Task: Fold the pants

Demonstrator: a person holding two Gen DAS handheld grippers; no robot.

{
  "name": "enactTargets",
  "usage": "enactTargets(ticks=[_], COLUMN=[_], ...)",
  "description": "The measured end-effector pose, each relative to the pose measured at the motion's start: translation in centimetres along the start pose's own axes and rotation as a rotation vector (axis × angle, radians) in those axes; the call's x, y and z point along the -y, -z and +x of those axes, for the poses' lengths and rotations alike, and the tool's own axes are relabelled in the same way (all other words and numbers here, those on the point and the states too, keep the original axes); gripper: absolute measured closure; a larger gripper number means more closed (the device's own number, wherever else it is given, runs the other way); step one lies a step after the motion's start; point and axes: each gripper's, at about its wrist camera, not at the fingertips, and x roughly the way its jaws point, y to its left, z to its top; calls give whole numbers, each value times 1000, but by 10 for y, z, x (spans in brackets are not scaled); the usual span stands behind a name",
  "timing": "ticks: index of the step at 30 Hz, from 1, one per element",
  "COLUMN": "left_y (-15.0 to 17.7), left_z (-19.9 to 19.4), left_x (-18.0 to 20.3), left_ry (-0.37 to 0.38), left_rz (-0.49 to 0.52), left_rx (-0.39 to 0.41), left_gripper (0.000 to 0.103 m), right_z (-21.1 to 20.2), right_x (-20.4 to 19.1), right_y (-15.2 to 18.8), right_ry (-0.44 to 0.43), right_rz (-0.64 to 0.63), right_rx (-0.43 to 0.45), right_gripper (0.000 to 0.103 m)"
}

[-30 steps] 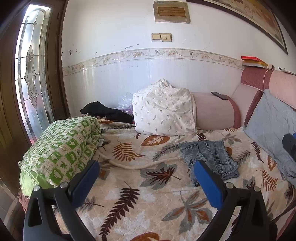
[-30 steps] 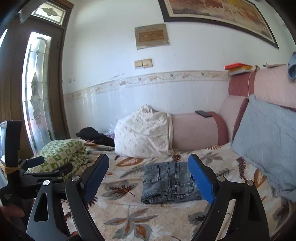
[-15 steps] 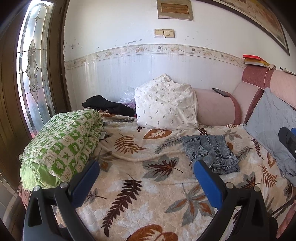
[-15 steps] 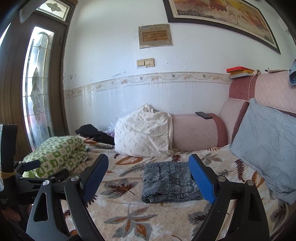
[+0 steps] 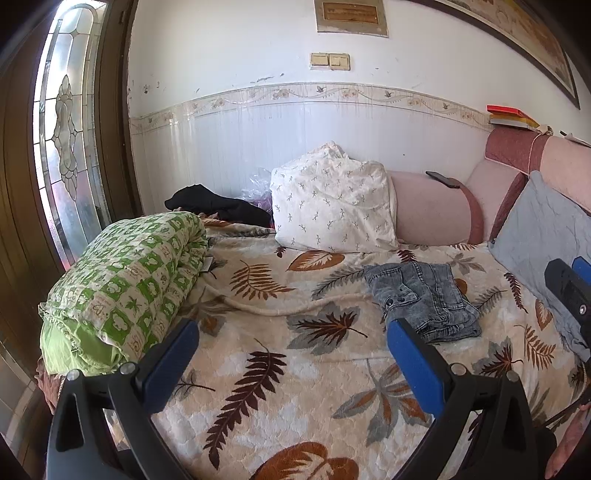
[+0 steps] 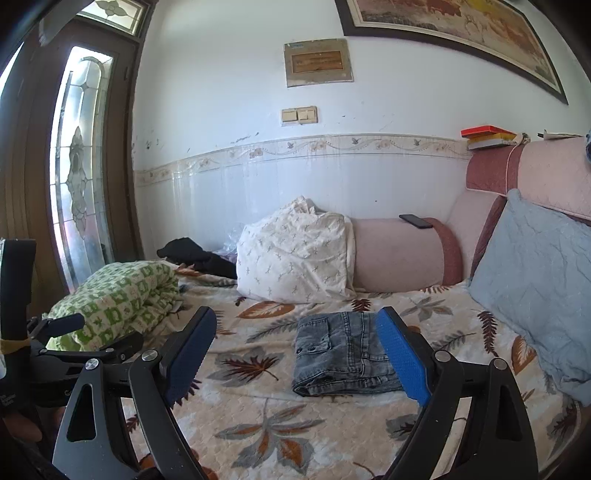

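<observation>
Left gripper [image 5: 291, 363] nearest, jaws spread wide, holding nothing, well short of cloth. Right gripper [image 6: 295, 352] likewise spread, empty, above leaf-print bedspread [image 6: 258, 424]. Beyond: grey denim pants [image 6: 341, 356] lie folded in compact stack mid-bed, right of centre. Denim likely soft but thick, fairly heavy, not slippery; best pinch at layered near edge. Farther: white pillow [image 6: 295, 254], green checked quilt [image 5: 125, 284] at left.

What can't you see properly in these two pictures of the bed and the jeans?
- Jeans: right wrist view, their right edge sits behind the right gripper finger.
- Jeans, left wrist view: near corner hidden by the left gripper finger.
- Wall plaque: writing too small.
- Painting: cut off by the top edge.
</observation>
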Motion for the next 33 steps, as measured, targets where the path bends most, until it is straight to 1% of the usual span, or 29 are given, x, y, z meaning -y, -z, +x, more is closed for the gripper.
enactTargets(ticks=[10,33], left_y=[6,7], left_z=[0,-2], left_x=[-2,-2], left_ry=[-8,6], left_rz=[-8,-2], left_rx=[-10,-20], left_gripper=[0,0], right_z=[3,6], right_x=[-4,-9], right_y=[4,8], right_ry=[-9,-16], right_rz=[-11,-10], right_rx=[-10,-25], right_gripper=[14,14])
